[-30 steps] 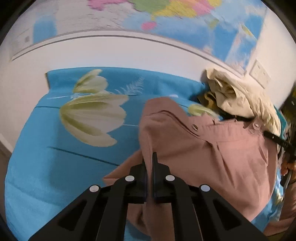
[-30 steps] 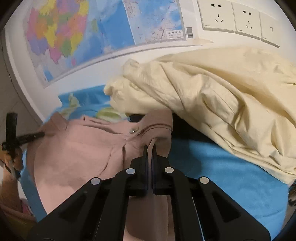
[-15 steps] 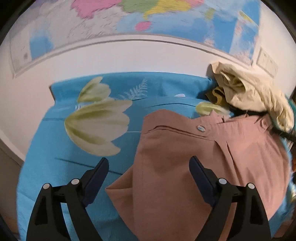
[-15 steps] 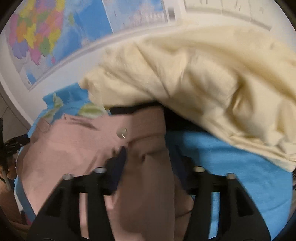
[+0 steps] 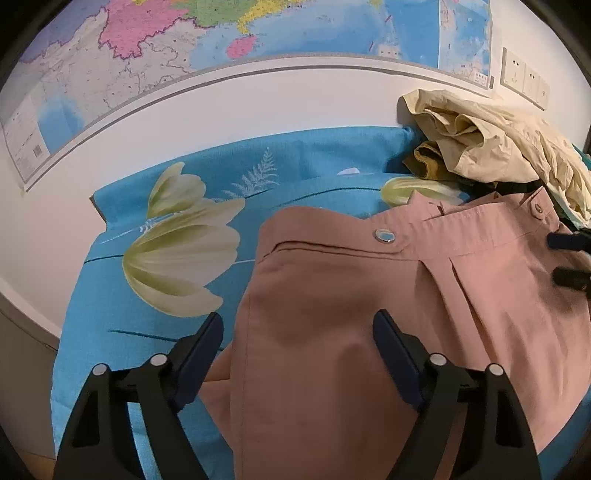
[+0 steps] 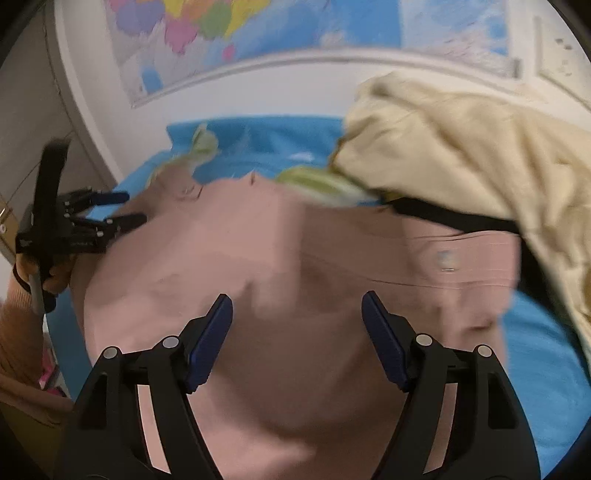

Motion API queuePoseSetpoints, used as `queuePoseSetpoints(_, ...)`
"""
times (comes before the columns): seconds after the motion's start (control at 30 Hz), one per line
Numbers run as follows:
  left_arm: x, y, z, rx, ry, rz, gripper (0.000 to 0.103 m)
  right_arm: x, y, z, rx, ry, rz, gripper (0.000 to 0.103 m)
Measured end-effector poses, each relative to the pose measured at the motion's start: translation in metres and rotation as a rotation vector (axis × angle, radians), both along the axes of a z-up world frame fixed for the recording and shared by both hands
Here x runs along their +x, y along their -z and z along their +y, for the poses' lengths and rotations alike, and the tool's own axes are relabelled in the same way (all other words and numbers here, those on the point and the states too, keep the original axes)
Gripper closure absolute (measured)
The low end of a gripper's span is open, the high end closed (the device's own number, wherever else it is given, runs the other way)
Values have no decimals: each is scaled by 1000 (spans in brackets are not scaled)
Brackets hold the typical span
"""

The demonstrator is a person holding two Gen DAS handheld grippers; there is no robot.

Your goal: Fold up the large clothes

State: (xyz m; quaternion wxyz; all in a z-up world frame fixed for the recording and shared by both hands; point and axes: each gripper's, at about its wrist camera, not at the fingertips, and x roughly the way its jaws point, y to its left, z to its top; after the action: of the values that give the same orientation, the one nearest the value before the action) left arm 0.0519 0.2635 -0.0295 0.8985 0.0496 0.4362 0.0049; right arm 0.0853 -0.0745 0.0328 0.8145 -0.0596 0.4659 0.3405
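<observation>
Lying flat, pink trousers (image 5: 369,332) point waistband toward wall map (image 5: 184,55)

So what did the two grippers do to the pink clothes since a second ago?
Both let go. The left gripper and right gripper were pinched shut on the pink garment; now no pad presses it. The left's jaws are closing slightly, the right's opening. The garment lies flatter on the blue sheet. The cream clothes pile and wall map stayed put.
</observation>
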Motion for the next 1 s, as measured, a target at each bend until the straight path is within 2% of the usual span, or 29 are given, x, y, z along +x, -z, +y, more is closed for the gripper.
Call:
queuePoseSetpoints(0.07,0,1,1,1,-3,3,26,3,7,7,-22,5,0,38)
queuePoseSetpoints(0.1,1,1,1,1,-4,5,27,4,10,10,-37,2,-1,47)
queuePoseSetpoints(0.13,2,3,2,1,-6,9,30,5,12,11,-44,1,-1,60)
queuePoseSetpoints(0.17,2,3,2,0,-7,13,32,7,13,11,-53,5,3,67)
queuePoseSetpoints(0.2,3,4,3,-2,-7,17,34,10,15,11,-63,3,7,82)
queuePoseSetpoints(0.23,4,5,3,-4,-4,21,41,12,18,12,-71,3,13,99)
queuePoseSetpoints(0.27,5,6,3,-6,2,23,49,14,20,12,-76,6,16,102)
queuePoseSetpoints(0.3,5,7,3,-6,4,21,52,15,20,12,-78,5,16,102)
queuePoseSetpoints(0.37,7,8,2,-4,5,25,67,14,19,13,-83,2,6,102)
queuePoseSetpoints(0.43,8,6,6,-29,3,22,77,15,15,16,-88,2,-17,102)
queuePoseSetpoints(0.53,11,2,16,-64,-20,21,81,22,9,16,-81,16,-28,102)
queuePoseSetpoints(0.57,11,1,19,-75,-23,20,80,23,6,15,-71,24,-26,101)
queuePoseSetpoints(0.6,11,1,22,-84,-27,21,78,24,3,11,-50,24,-22,90)
queuePoseSetpoints(0.63,11,1,23,-85,-30,23,74,23,2,10,-45,29,-25,57)
queuePoseSetpoints(0.67,10,1,23,-79,-29,23,68,23,1,7,-50,45,-39,44)
queuePoseSetpoints(0.7,10,2,23,-69,-26,25,65,23,1,7,-61,49,-57,39)
queuePoseSetpoints(0.77,11,4,22,-64,-21,32,52,24,4,10,-88,46,-55,41)
queuePoseSetpoints(0.87,13,6,21,-80,-5,46,51,29,13,20,-116,25,-41,39)
queuePoseSetpoints(0.9,14,7,19,-76,4,47,51,30,16,26,-142,14,-53,47)
queuePoseSetpoints(0.93,14,7,18,-76,11,48,58,31,19,32,-161,6,-65,71)
queuePoseSetpoints(0.97,14,8,17,-85,20,50,69,33,22,36,-171,-6,-59,87)
queuePoseSetpoints(1.0,15,8,17,-92,25,54,73,34,25,39,-175,-13,-48,103)
